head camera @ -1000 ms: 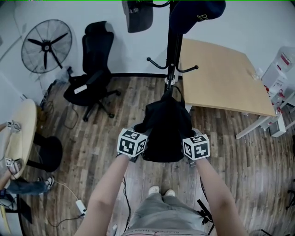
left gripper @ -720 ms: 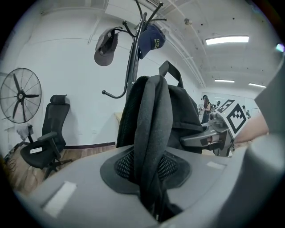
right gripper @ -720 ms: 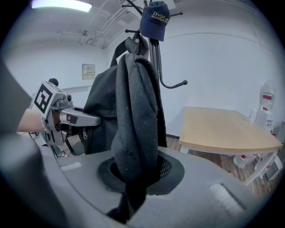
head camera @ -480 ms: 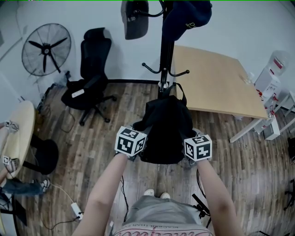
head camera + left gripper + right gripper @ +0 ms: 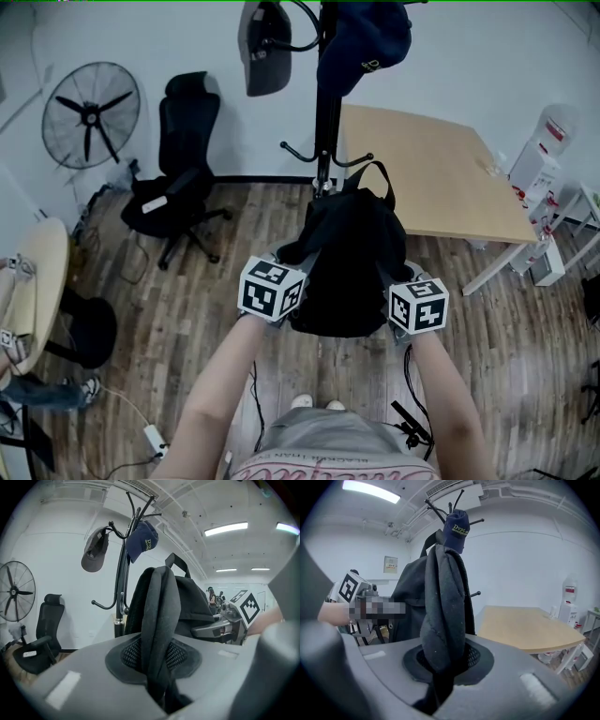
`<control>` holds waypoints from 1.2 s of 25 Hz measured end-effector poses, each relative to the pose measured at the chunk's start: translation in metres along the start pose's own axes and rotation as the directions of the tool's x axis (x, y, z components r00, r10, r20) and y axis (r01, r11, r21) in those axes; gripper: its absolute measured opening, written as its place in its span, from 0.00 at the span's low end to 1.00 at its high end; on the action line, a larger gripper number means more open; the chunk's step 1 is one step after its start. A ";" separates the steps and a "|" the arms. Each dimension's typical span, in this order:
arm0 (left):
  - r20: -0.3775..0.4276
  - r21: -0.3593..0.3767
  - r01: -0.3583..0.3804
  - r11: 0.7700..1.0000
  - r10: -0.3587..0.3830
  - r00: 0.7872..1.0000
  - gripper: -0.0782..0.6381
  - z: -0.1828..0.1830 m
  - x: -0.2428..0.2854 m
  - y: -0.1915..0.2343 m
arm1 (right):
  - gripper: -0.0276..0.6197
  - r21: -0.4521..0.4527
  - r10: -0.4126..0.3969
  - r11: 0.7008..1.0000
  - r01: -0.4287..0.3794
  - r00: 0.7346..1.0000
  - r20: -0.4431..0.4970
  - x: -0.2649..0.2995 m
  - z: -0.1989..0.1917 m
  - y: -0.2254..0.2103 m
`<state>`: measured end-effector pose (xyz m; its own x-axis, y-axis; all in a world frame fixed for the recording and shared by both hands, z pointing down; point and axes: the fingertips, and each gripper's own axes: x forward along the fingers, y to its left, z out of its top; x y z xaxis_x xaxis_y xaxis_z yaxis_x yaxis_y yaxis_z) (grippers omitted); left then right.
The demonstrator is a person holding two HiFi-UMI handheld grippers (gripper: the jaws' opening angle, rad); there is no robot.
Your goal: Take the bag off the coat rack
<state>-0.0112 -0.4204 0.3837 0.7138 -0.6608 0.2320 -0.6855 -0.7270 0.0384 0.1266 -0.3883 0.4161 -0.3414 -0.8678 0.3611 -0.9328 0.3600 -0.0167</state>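
Observation:
A black backpack (image 5: 347,262) hangs between my two grippers in front of the black coat rack (image 5: 325,103). My left gripper (image 5: 300,267) is shut on one padded shoulder strap (image 5: 159,620), which runs up from between the jaws. My right gripper (image 5: 392,277) is shut on the other strap (image 5: 443,616). The bag's top handle loop (image 5: 371,173) stands upright just right of the rack's pole, apart from the lower hooks (image 5: 302,155). In the left gripper view the loop (image 5: 177,563) is free in the air.
A grey cap (image 5: 262,37) and a navy cap (image 5: 366,42) hang high on the rack. A light wooden table (image 5: 441,178) stands right of it. A black office chair (image 5: 183,159) and a fan (image 5: 89,112) are at the left. Cables and a power strip (image 5: 150,436) lie on the floor.
The bag and both grippers have shifted right relative to the rack's pole. The handle loop now stands beside the pole instead of against it. Both grips are unchanged.

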 end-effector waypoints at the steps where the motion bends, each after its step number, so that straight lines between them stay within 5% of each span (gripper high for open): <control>1: 0.010 0.002 0.004 1.000 -0.004 1.000 0.24 0.005 0.001 -0.002 | 0.11 0.000 -0.008 1.000 0.008 1.000 0.010 -0.003 0.004 -0.003; 15: 0.148 0.181 0.042 0.983 -0.069 0.987 0.25 0.081 0.000 -0.045 | 0.10 -0.045 -0.109 0.992 0.119 0.978 0.179 -0.063 0.058 -0.026; 30: 0.300 0.207 0.027 0.978 -0.090 0.950 0.24 0.139 -0.015 -0.079 | 0.10 -0.095 -0.205 0.964 0.248 0.923 0.325 -0.119 0.105 -0.033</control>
<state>0.0524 -0.3788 0.2418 0.7824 -0.6183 -0.0744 -0.6215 -0.7674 -0.1577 0.1864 -0.3328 0.2757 -0.1615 -0.9863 0.0340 -0.9729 0.1649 0.1619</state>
